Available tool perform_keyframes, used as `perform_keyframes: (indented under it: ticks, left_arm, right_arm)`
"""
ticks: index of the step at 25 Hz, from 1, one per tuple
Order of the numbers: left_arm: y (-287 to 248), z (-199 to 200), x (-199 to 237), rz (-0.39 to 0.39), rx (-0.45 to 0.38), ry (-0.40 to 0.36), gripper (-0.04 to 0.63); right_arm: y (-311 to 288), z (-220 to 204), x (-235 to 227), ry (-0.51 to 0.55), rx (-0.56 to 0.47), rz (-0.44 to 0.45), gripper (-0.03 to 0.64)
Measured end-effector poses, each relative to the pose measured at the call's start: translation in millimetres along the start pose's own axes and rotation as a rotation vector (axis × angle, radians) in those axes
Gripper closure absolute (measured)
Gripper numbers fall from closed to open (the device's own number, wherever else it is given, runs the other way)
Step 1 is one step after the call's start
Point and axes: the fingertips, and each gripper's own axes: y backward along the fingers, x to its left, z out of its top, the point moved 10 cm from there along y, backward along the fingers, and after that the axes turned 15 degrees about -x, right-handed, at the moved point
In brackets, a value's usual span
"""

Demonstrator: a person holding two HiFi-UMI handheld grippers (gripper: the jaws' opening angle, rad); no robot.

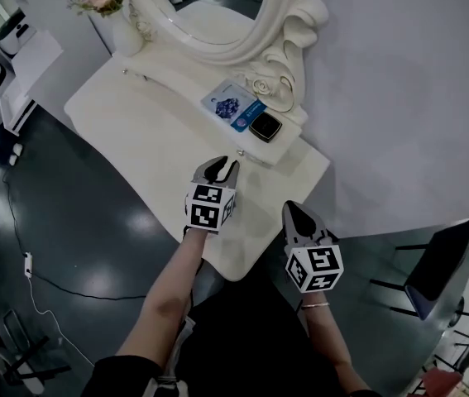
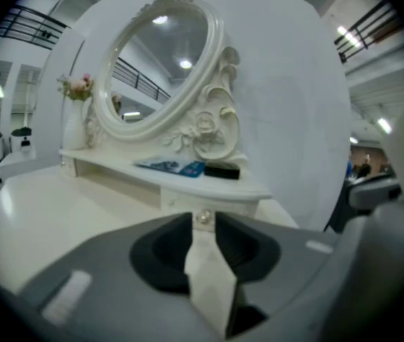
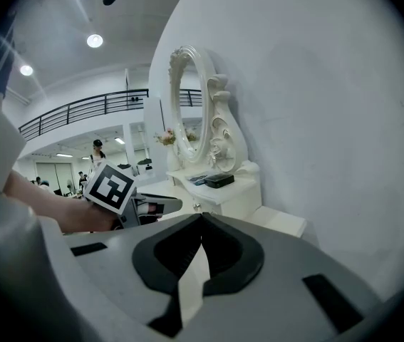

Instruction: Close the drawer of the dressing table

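White surface (image 1: 147, 131): left claw (image 1: 232, 163) being held slightly open at knob (image 2: 202, 218) of drawer (image 2: 180, 200), likely for pushing; right claw (image 1: 294, 208) being held closed, aside.

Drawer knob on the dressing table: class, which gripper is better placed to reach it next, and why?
Left. The left gripper points at the drawer knob, jaws apart, close in front. The right gripper hangs back near the edge of the dressing table, jaws together.
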Motion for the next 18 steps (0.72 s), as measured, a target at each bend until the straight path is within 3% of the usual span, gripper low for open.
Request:
perform_keyframes:
  ticks: [18]
  left_arm:
    - [88, 20, -12, 0.017, -0.081, -0.022, 0.540]
  right_arm:
    - [18, 5, 20, 0.033, -0.038, -0.005, 0.612]
